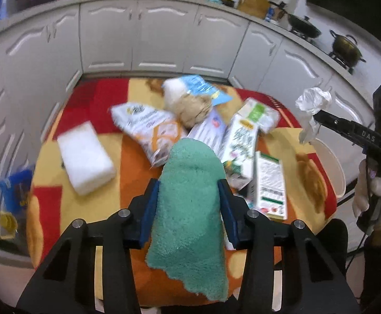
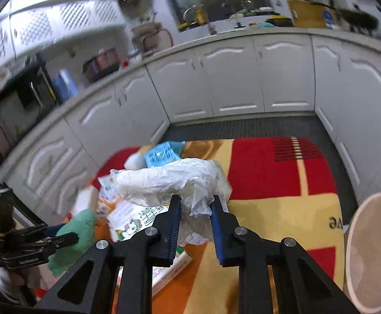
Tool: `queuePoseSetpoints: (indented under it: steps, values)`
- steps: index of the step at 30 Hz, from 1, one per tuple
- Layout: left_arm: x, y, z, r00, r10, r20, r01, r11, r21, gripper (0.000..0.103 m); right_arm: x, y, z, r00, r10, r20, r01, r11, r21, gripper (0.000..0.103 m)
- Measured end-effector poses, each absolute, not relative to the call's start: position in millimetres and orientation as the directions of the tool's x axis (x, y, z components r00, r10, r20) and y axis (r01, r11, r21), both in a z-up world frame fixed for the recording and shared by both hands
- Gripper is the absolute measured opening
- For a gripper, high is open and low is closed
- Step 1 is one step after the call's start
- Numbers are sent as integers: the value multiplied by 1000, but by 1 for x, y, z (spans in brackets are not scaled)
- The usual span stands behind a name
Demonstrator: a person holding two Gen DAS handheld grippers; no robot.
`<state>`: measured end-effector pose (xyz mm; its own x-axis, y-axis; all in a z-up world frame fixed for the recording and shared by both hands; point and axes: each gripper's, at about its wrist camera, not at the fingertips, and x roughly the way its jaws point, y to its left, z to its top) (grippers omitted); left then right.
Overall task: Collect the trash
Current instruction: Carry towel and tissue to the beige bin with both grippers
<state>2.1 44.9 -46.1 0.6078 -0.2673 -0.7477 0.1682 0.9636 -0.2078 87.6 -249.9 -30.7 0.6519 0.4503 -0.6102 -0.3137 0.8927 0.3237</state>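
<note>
My left gripper (image 1: 189, 183) is shut on a green fuzzy cloth (image 1: 190, 209), which stands up between the blue pads and hangs below them. My right gripper (image 2: 195, 200) is shut on a crumpled white plastic bag (image 2: 169, 178), held above the table. The left wrist view shows the same right gripper (image 1: 318, 116) at the right edge, the bag (image 1: 312, 104) bunched at its tip and a gloved hand (image 1: 376, 196) below. In the right wrist view, the left gripper (image 2: 70, 233) with the green cloth (image 2: 77, 233) is at the lower left.
A table under a red, orange and yellow cloth (image 1: 127, 172) carries a white foam block (image 1: 85, 164), printed packets (image 1: 148, 128), a blue packet (image 1: 203, 89) and cartons (image 1: 270, 185). A white bin (image 2: 373, 251) stands off the table's right side. White kitchen cabinets (image 1: 159, 39) run behind.
</note>
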Motion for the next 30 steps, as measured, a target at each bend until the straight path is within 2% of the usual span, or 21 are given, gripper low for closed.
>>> queuePoseSetpoints:
  steps: [2,10,18,24,30]
  values:
    - [1,37,-39,611,-271,-744,187,963,-196,43,83,-263,-27,649,473,-595,-304,879,368,21]
    - [4,13,-10,587,-407,-700,287,913,-291,43,60,-307,-20,690,445,-571,-235,884,404,21]
    - [20,-55,20,535,-524,-663,428,845,-321,43,44,-371,-15,739,400,-543,-126,873,472,21]
    - [40,-125,30,448,-587,-674,526,783,-333,43,32,-423,-22,763,287,-578,8,891,453,21]
    - [65,-211,28,339,-611,-716,587,731,-346,43,23,-481,-49,740,141,-658,187,897,401,21]
